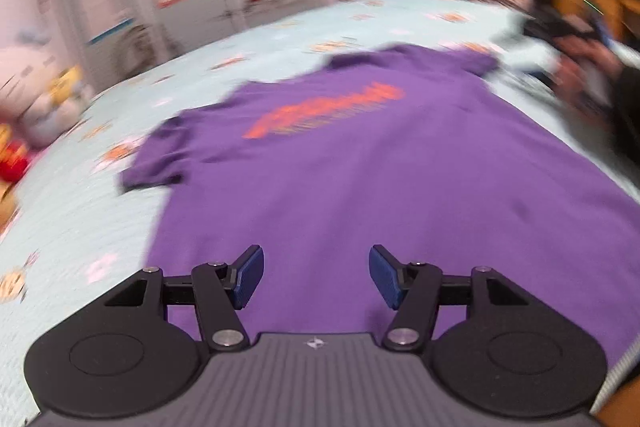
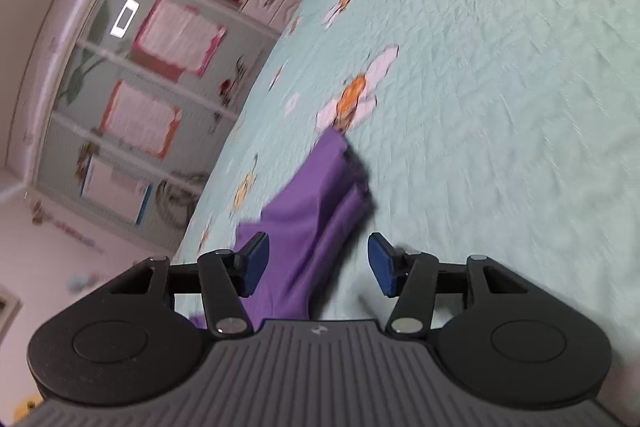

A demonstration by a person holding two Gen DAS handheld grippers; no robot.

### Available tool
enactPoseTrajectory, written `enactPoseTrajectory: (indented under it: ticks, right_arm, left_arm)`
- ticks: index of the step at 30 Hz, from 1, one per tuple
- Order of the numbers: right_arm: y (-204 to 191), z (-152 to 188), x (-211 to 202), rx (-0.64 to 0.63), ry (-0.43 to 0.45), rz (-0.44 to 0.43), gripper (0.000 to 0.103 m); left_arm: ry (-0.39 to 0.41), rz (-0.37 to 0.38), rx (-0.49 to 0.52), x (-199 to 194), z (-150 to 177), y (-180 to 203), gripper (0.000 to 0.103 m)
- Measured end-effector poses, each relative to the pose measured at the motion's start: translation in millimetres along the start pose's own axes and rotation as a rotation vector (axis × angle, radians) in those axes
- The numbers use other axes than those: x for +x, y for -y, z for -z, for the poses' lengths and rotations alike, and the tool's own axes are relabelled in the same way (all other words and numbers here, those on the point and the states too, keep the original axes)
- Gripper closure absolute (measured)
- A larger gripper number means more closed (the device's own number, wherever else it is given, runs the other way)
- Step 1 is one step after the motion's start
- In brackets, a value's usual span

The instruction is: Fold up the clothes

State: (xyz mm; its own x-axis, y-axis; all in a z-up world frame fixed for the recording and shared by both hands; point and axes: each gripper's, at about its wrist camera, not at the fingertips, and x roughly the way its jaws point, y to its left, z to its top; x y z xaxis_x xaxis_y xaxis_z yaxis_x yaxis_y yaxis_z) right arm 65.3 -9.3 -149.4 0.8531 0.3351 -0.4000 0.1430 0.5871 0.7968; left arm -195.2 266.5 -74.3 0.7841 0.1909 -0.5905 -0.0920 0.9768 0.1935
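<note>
Bedroom with mint floral bedspread (image 1: 80,219), purple t-shirt (image 1: 360,167) spread flat mid-bed, orange print up, left gripper (image 1: 316,277) wide apart over its hem, right gripper (image 2: 318,265) wide around a sleeve (image 2: 312,211), stuffed toys (image 1: 44,107) at left edge.

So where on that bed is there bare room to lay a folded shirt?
The bedspread right of the purple shirt's sleeve is bare. Another strip lies between the shirt and the stuffed toys. The far right corner, by the person's hand, is crowded.
</note>
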Motion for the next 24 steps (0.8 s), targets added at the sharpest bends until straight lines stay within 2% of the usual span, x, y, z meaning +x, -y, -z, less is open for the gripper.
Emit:
enactPoseTrajectory:
  ticks: [4,8,9,13,18,19,20,21,22,24]
  right_arm:
    - [-14,-8,6,-0.091,0.003,0.032,0.047]
    - [-28,-16,13,-0.181,0.005,0.065,0.044]
    - [-32,-18,14,-0.204,0.006,0.073,0.040]
    - [-46,-26,21,-0.295,0.008,0.105,0.038]
    - [-34,-43,75,-0.312,-0.119,0.099,0.037]
    - [-31,-46,87,-0.315,-0.145,0.098,0.047]
    - [-29,-50,98,-0.318,-0.171,0.097,0.061]
    - [-26,-53,109,-0.321,-0.197,0.095,0.103]
    - [-23,-56,120,-0.324,-0.223,0.094,0.102]
    - [-20,-62,116,-0.336,-0.174,0.106,0.102]
  left_arm:
    - [-0.003,-0.107,-0.105,2,-5,-46,0.040]
    - [-0.030,-0.119,-0.191,4,0,-65,0.040]
    - [-0.040,-0.116,-0.185,5,2,-63,0.040]
    - [-0.077,-0.107,-0.140,13,9,-54,0.039]
    - [-0.132,-0.108,-0.132,39,11,-50,0.039]
    - [-0.143,-0.108,-0.130,44,12,-49,0.039]
    - [-0.150,-0.106,-0.122,48,12,-47,0.039]
    - [-0.157,-0.103,-0.112,53,12,-44,0.039]
    - [-0.164,-0.104,-0.101,55,12,-42,0.039]
    - [-0.175,-0.108,-0.081,59,12,-36,0.039]
